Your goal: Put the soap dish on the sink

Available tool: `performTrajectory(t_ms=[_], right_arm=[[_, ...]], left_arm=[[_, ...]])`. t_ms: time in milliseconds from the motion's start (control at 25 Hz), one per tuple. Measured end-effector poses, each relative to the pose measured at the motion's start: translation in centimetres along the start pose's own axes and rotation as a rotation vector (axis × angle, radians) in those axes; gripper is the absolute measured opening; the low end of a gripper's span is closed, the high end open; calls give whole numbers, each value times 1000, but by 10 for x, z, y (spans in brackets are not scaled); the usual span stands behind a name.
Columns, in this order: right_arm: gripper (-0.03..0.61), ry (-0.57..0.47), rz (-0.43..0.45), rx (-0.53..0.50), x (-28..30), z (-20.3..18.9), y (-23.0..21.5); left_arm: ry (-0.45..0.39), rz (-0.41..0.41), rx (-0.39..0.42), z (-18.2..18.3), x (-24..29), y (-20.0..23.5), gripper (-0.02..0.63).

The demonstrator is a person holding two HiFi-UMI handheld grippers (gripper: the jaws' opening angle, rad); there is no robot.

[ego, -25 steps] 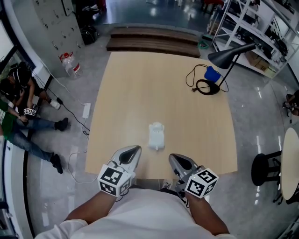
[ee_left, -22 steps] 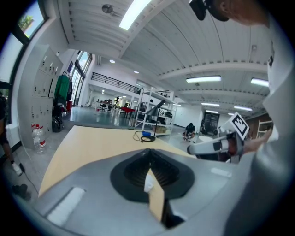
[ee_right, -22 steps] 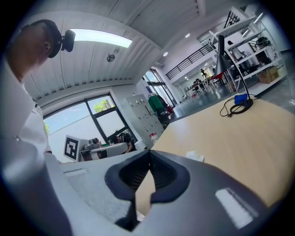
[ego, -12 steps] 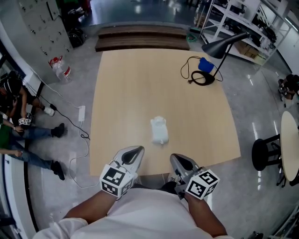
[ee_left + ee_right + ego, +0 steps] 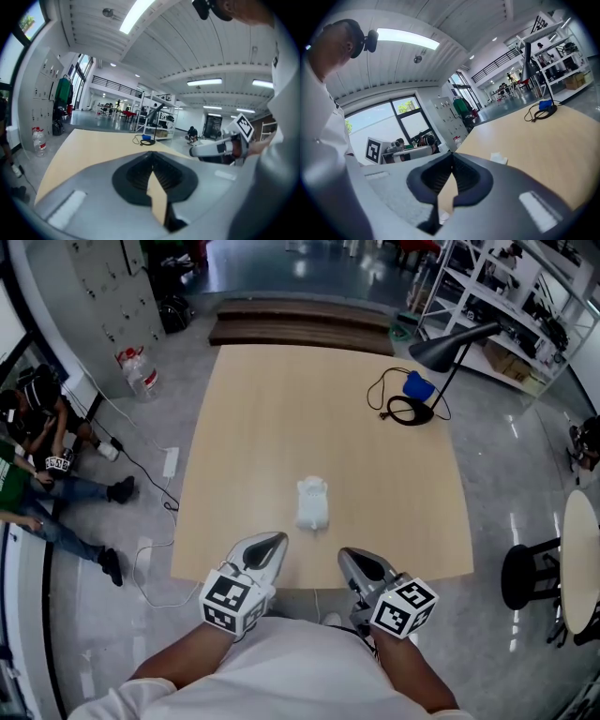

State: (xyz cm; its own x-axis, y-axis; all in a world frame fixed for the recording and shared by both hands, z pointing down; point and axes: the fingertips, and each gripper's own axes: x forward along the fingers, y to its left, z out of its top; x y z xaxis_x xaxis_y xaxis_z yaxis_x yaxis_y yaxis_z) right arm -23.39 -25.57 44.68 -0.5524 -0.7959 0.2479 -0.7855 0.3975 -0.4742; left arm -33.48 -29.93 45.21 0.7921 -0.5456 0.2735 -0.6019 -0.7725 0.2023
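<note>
The pale wooden table (image 5: 319, 418) fills most of what I look down on, bare over nearly all of its top. Beyond its far edge lie dark brown boards (image 5: 305, 322) on the grey floor. Near the far right corner stands a black desk lamp (image 5: 452, 345), its round base on the tabletop and its shade tilted out past the right edge. My left gripper (image 5: 270, 541) and my right gripper (image 5: 351, 556) hang side by side at the near edge, tips just over the wood and bodies reaching back off it toward me, each with its marker cube at the rear. Both are clenched on nothing: along my left gripper (image 5: 151, 158) the two dark pads meet at their tips with only tabletop showing in the slit beneath, and my right gripper (image 5: 451, 159) looks the same. The soap dish (image 5: 312, 503), small and white, lies flat on the table close to the near edge, about midway between the left and right edges, ahead of both grippers and apart from them; from my right gripper it shows as a small white lump (image 5: 498, 158) just beyond the pads. A blue object (image 5: 420, 387) sits beside the lamp's base, with a black cable (image 5: 382, 396) looping from it.
</note>
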Motion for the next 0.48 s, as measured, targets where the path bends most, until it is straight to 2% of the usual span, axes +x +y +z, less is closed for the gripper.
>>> performTrajectory(t_ms=[200,480], right_arm=[[2,6,44,-5,-26,1,-12],[2,28,120,-5,-64,-11,-23]], left_arm=[[-5,36,-27,-6,8,-32,8],[-9,102,-17,-9,16,-73,8]])
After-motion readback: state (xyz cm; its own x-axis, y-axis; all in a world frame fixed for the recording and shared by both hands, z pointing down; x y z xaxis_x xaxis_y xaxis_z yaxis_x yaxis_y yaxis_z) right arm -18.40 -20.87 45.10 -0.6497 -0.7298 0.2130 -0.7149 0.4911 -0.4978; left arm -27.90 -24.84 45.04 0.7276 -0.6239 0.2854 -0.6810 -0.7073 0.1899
